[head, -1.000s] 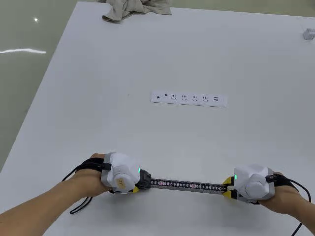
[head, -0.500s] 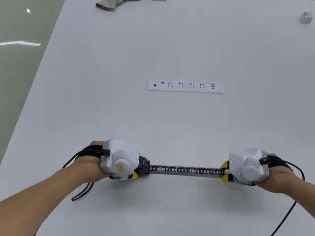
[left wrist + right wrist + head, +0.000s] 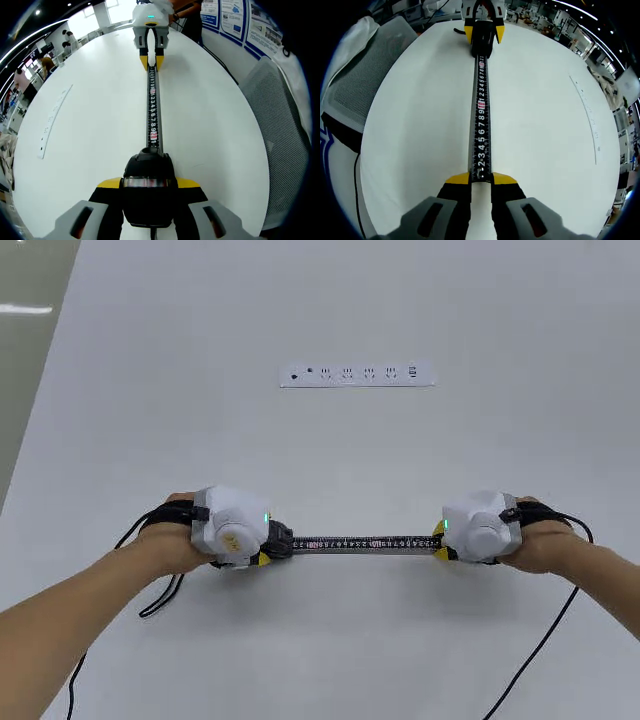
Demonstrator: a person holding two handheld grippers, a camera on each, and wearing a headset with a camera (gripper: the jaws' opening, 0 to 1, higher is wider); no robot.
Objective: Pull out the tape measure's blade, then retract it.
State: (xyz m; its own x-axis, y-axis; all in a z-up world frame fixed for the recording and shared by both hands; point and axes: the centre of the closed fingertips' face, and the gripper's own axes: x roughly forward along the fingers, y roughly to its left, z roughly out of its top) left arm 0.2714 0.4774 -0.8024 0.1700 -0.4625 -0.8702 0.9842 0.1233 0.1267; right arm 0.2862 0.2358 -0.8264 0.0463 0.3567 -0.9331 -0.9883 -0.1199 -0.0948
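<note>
In the head view, we hold the left gripper (image 3: pixel 268 544) clamped on the tape measure case (image 3: pixel 279 540), a black body low on the white table (image 3: pixel 330 455). The right gripper (image 3: pixel 440 539) pinches the far end of the blade (image 3: pixel 365 542), which runs straight between the two tools, just above the tabletop or on it; we cannot tell which. A power strip (image 3: pixel 358 374) lies well apart on the far side, with bare table between. Cables (image 3: pixel 535 650) trail from both hands toward the near edge.

In the left gripper view, our jaws are part-way open around the tape measure case (image 3: pixel 148 187), yellow tips pressed to its sides. The blade (image 3: pixel 152 107) stretches ahead to the right gripper (image 3: pixel 151 59). The table edge curves close on the right.

In the right gripper view, our jaws are nearly closed, nipping the blade (image 3: pixel 480 130) at its tip. The case (image 3: pixel 481 39) sits at the far end in the left gripper (image 3: pixel 483 31). Open table lies on both sides.
</note>
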